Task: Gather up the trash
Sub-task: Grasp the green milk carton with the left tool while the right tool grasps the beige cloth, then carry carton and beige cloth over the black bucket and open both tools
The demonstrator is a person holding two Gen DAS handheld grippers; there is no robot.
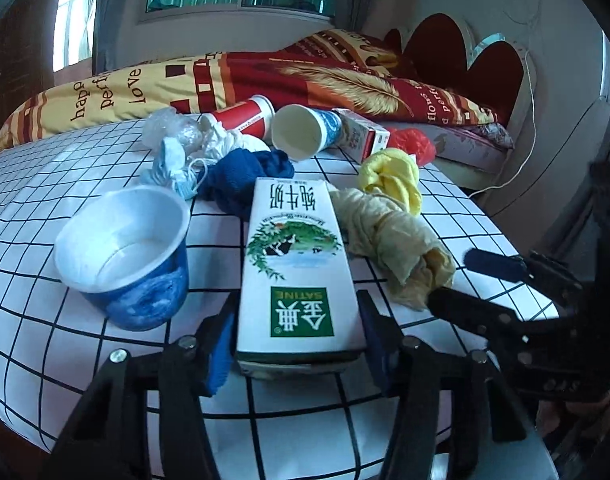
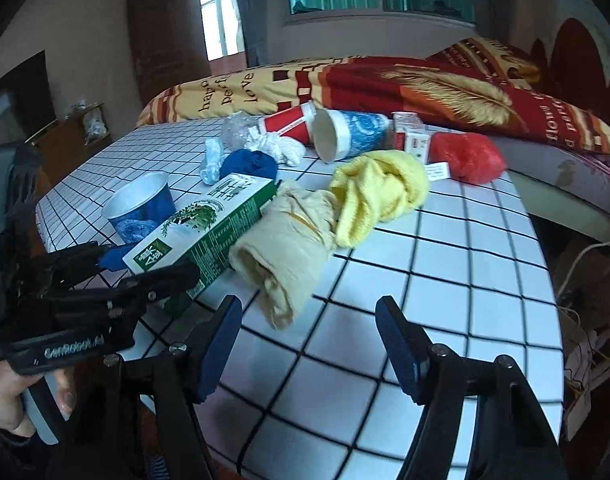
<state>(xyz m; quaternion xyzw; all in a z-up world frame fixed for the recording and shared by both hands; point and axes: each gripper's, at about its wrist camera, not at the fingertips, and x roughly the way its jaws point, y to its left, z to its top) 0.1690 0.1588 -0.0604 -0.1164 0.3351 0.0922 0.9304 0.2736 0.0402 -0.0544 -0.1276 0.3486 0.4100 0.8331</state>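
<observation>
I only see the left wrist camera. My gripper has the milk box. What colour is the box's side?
Observer: The milk carton has a dark green side with small print.
Operator: Is the other gripper holding something?
Observer: No. The right gripper is open, with only the tablecloth between its pads. The beige cloth bundle lies just ahead of it.
Operator: Who's holding my gripper?
Observer: A hand is wrapped around the handle of the left gripper.
</observation>
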